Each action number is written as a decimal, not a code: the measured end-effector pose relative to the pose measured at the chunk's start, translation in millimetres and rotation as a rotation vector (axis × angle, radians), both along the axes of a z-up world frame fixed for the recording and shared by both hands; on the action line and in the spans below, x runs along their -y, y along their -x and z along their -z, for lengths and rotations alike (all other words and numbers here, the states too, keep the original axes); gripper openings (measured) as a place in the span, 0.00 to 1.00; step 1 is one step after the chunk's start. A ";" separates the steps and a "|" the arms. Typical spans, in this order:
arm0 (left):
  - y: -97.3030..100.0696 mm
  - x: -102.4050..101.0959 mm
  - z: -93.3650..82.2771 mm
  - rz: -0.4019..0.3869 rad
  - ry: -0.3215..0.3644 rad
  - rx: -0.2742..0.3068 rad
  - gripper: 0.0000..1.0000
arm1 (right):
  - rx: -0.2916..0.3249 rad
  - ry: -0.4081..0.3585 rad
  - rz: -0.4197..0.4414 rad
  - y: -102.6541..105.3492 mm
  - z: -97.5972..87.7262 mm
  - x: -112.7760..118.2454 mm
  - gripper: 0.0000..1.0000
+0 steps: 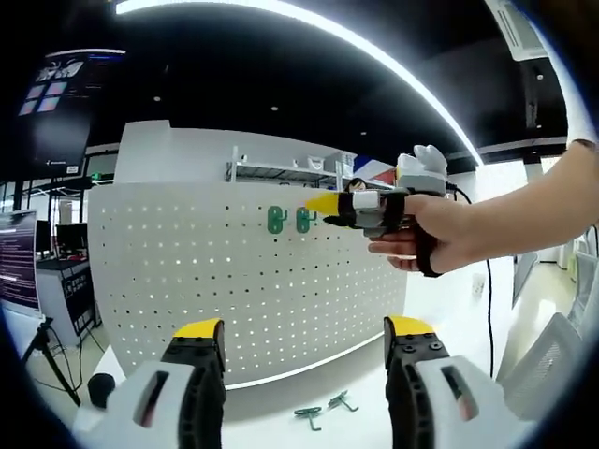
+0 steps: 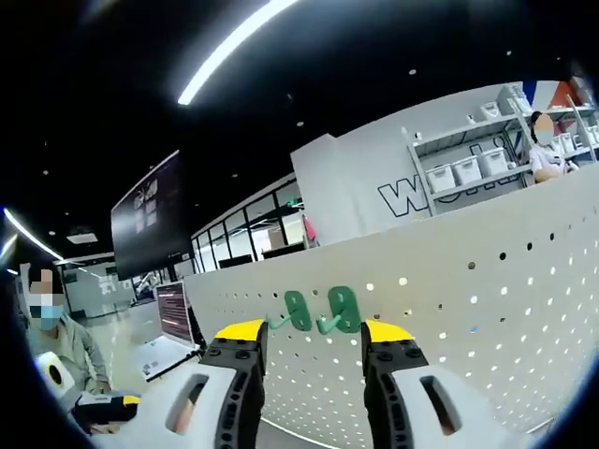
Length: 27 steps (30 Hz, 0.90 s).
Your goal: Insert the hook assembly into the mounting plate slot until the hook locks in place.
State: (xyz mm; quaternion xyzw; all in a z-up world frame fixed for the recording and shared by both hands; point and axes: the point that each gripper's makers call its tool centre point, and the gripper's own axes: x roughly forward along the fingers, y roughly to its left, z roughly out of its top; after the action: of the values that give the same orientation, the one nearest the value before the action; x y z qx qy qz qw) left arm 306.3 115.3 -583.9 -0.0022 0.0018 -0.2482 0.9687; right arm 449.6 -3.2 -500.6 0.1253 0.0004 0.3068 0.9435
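A white pegboard mounting plate (image 1: 234, 281) stands upright on the table. Two green hooks (image 1: 275, 220) (image 1: 303, 220) hang side by side near its top. Two more green hooks (image 1: 309, 412) (image 1: 342, 402) lie loose on the table at its foot. My left gripper (image 1: 304, 337) is open and holds nothing, low in front of the board. A hand (image 1: 440, 234) holds my right gripper (image 1: 326, 203), whose yellow tip is just right of the hung hooks. In the right gripper view, my right gripper (image 2: 312, 335) is open, with the hung hooks (image 2: 298, 311) (image 2: 342, 309) just beyond its jaws on the pegboard (image 2: 468, 318).
A tripod (image 1: 47, 346) and monitors (image 1: 19, 257) stand left of the board. A shelf with white bins (image 2: 463, 173) rises behind it. A seated person (image 2: 56, 341) is at the far left, near a laptop (image 2: 173, 323).
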 end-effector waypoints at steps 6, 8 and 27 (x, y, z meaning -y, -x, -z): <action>-3.1 1.2 -2.7 0.001 -0.001 0.005 0.71 | 0.019 0.026 -0.044 14.1 7.2 9.1 0.40; -3.8 2.8 -2.5 0.004 -0.001 0.003 0.71 | 0.016 0.024 -0.042 14.7 9.4 11.4 0.40; -5.2 4.7 1.6 0.021 -0.007 -0.006 0.72 | 0.057 0.100 -0.078 47.6 21.5 39.0 0.41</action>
State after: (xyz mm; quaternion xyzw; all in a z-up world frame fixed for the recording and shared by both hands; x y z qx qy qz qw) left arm 311.5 110.7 -585.4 0.0006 0.0058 -0.2585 0.9660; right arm 402.0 -42.2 -522.1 0.0690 -0.0063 0.3463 0.9356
